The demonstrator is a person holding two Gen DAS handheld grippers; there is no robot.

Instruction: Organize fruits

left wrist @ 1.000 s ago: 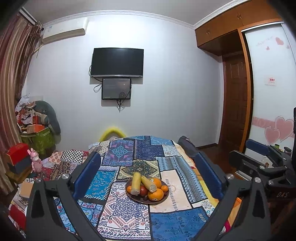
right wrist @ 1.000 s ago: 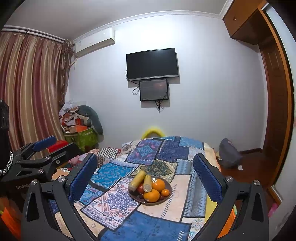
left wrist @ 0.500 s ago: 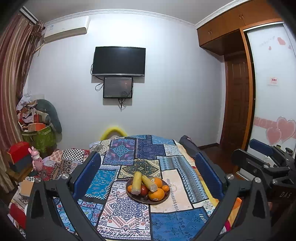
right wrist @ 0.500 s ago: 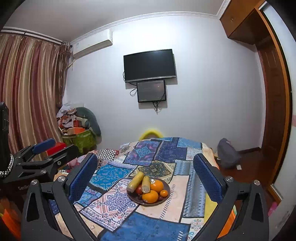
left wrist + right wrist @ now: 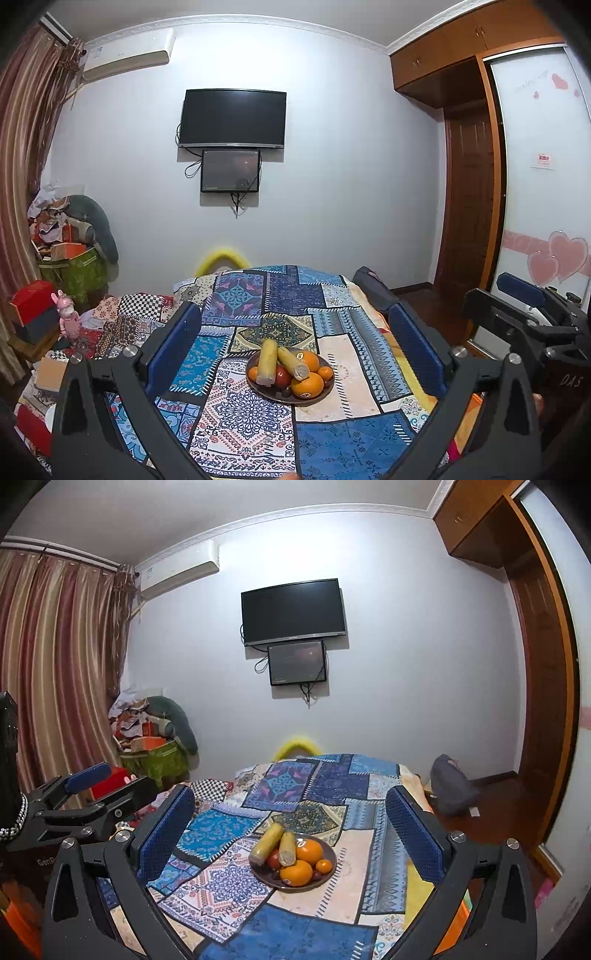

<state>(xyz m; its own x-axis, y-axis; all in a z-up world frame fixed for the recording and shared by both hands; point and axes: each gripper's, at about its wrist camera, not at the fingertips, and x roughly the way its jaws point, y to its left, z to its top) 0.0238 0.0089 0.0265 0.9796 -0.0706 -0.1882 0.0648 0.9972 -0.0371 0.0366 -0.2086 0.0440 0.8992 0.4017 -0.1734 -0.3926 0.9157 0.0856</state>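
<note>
We held the left tool (image 5: 293, 352) and the right tool (image 5: 290, 830) spread wide, gripping nothing, back from the plate (image 5: 325, 392) of fruit (image 5: 306, 384) near the worktop's (image 5: 351, 435) middle, keeping everything visible.

A dark television (image 5: 232, 117) hangs on the far wall with a smaller screen (image 5: 230, 171) just below it. An air conditioner (image 5: 127, 60) sits high beside striped curtains (image 5: 55, 664), and a wooden door (image 5: 469, 195) stands right.
</note>
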